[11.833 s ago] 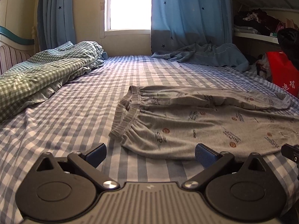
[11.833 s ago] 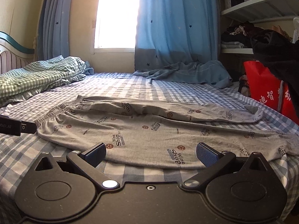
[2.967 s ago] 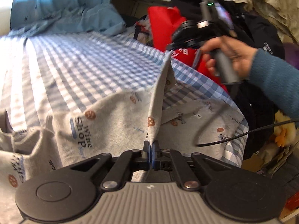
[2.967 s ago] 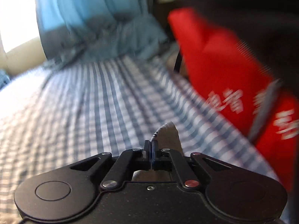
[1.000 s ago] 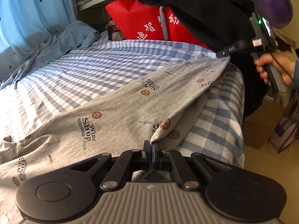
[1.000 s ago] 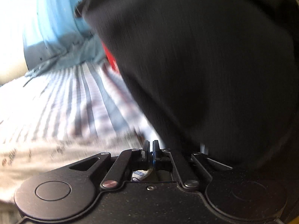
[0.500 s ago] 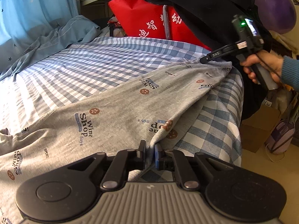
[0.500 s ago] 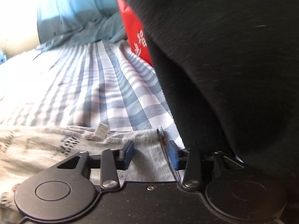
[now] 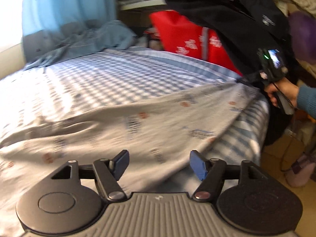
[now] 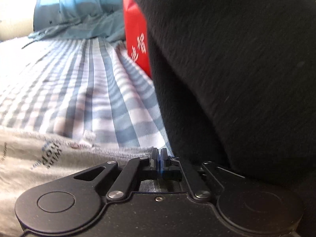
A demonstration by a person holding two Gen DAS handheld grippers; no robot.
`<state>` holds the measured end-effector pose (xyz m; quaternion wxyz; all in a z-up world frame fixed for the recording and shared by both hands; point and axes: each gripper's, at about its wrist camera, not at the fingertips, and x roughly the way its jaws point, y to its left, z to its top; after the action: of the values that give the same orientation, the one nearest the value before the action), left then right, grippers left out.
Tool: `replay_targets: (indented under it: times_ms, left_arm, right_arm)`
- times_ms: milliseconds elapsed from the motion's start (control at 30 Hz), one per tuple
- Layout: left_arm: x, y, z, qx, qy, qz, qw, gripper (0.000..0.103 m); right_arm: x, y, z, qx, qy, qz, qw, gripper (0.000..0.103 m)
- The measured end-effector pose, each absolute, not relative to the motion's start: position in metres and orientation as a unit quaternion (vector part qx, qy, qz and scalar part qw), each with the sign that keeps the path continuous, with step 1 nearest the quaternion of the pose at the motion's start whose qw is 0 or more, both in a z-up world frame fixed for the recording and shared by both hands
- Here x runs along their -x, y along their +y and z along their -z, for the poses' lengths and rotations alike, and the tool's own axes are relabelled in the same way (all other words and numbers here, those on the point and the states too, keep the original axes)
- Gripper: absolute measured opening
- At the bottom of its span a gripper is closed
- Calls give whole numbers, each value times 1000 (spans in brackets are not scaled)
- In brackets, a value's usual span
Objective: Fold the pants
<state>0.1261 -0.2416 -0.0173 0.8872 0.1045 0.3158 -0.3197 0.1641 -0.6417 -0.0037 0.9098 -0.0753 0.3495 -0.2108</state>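
Bed [image 9: 110, 75] holds pants [image 9: 138, 122] beyond left gripper [image 9: 158, 163].

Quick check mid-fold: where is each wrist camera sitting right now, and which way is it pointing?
Left wrist: behind the open left hand-held gripper, above the pants, looking across the bed toward the right hand.
Right wrist: low at the bed's edge, behind the right hand-held gripper shut at the pants' hem, dark clothing alongside.
Shared: pants, bed, red bag.
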Motion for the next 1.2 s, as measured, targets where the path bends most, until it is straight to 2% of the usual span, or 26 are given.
replay_targets:
  times_ms: [33,100,167,300,333,400,533,633,700,833,1000,1200]
  left_arm:
    - [-127,-233,16,-101,317,306,892,77]
    - [-132,-209,13,-95,319,273,902,82]
    - [-138,-186,10,-83,319,243,912,86]
    - [-155,-147,9,-59,325,171,928,87]
    - [-160,-136,10,-52,328,150,931,87]
    - [-167,-115,12,-38,335,113,935,87]
    - [-177,-64,20,-13,355,49,933,87]
    - [-177,-28,25,-4,364,15,931,87]
    - [-168,-2,22,4,360,3,933,88]
    - [-144,46,13,26,334,-1,942,97]
    - [-140,95,14,52,334,-37,940,97]
    - [-152,112,17,82,324,-56,941,97]
  right_arm:
    - [-166,-638,6,85,349,216,908,2]
    - [-165,-628,4,104,345,229,904,16]
    - [-159,-609,-1,131,328,228,907,49]
    - [-145,-554,-6,152,299,160,928,69]
    - [-140,-539,-5,156,295,139,933,79]
    - [-132,-512,-1,158,286,101,940,89]
    - [-124,-482,18,147,301,61,940,96]
    - [-119,-486,29,129,293,86,943,102]
    - [-121,-495,27,99,302,124,940,102]
    - [-119,-493,6,51,291,153,943,102]
    - [-135,-450,-11,40,289,27,956,102]
    - [-193,-358,-22,2,301,-139,943,102]
